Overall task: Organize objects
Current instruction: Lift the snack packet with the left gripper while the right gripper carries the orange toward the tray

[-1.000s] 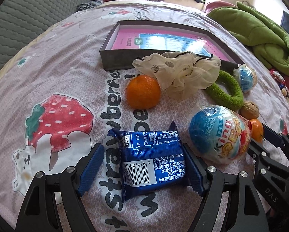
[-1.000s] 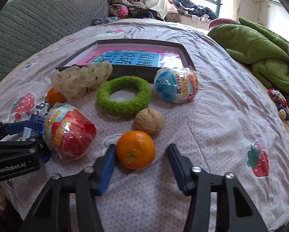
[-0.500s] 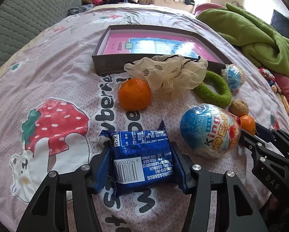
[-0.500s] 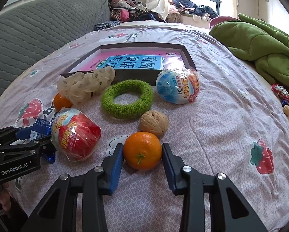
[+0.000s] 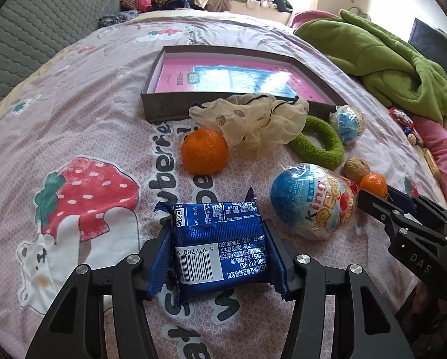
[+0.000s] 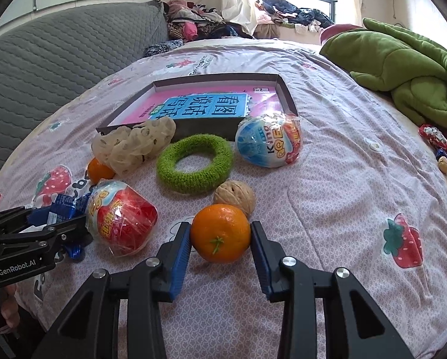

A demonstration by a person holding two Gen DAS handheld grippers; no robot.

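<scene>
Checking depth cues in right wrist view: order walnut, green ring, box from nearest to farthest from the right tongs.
1. walnut, just beyond the orange held in the right tongs.
2. green ring, farther, slightly left.
3. box, farthest, behind the ring.

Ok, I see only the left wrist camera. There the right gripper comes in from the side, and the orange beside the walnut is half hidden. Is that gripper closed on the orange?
Observer: Yes. In the right wrist view the right gripper has both blue pads pressed against the sides of the orange.
Operator: Is the walnut caught in the grip too?
Observer: No. The walnut sits just behind the orange, past the pad tips.
Operator: And the wrapped egg next to it?
Observer: The egg lies left of the left pad, with a strip of bedsheet between them.
</scene>
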